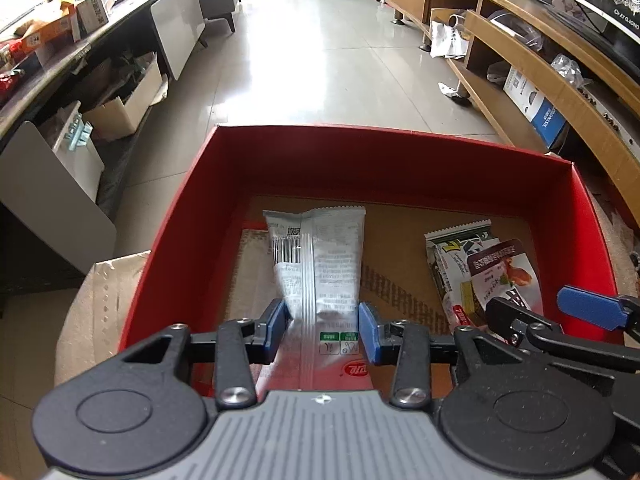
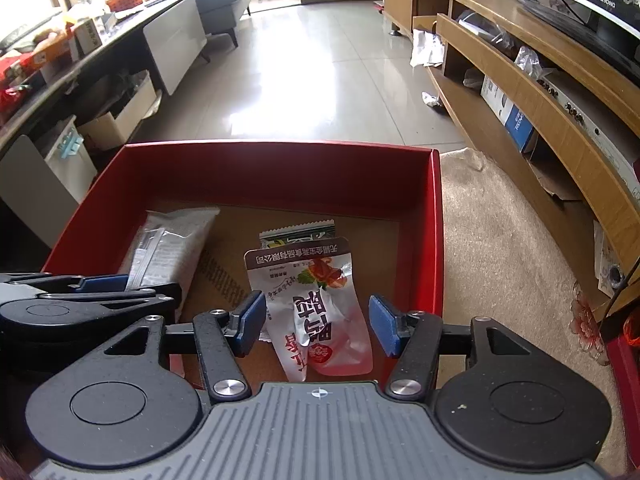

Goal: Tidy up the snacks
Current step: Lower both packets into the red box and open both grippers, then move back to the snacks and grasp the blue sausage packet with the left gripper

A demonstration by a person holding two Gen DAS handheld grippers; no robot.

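Inside the red box [image 1: 588, 216], the left gripper [image 1: 323, 330] clamps the near end of the silver snack packet [image 1: 320, 256], while the right gripper [image 2: 318, 322] stands released around the white-and-red pouch [image 2: 320, 308] lying on a green-edged packet [image 2: 296, 232].

The near end of the silver snack packet [image 1: 320, 264] goes under the left gripper's [image 1: 323, 330] body, so its lower edge is hidden. The green packet [image 2: 298, 232] lies mostly covered by the white pouch [image 2: 316, 304]. The small print on all packets is too small to read, and the picture's edges cut off the red box [image 1: 400, 164].
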